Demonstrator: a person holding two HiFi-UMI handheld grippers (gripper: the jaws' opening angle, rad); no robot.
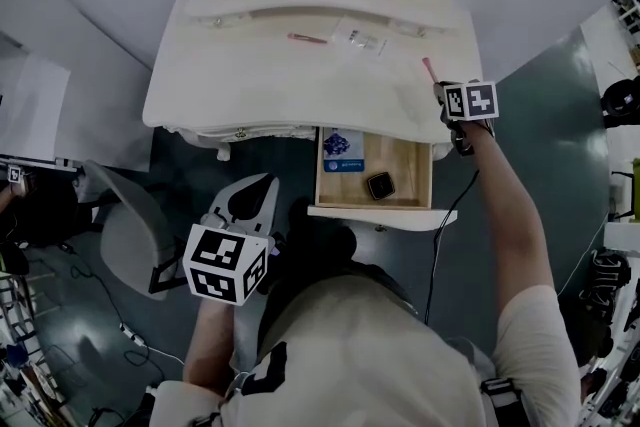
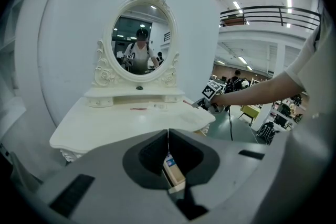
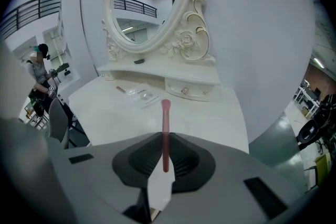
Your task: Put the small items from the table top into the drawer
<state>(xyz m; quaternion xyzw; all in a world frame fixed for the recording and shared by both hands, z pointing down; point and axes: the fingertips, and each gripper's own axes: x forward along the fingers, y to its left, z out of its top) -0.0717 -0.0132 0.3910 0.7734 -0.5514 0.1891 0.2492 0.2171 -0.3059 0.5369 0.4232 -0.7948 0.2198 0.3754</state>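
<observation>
While clenched in the right gripper (image 3: pixel 165 139), the pink stick (image 3: pixel 166 115) is held firmly.
It should be released low inside the open drawer (image 1: pixel 408 167).

Packet (image 1: pixel 343 148) in drawer (image 1: pixel 405 165) — under table top (image 1: pixel 230 85)

Overhead plus two low views, shared vanity (image 1: pixel 230 85)

No legible text or numbers: print on the blue packet (image 1: pixel 343 148) in the drawer (image 1: pixel 412 177), left of the right hand-held gripper (image 1: pixel 442 90), is too small to read.
</observation>
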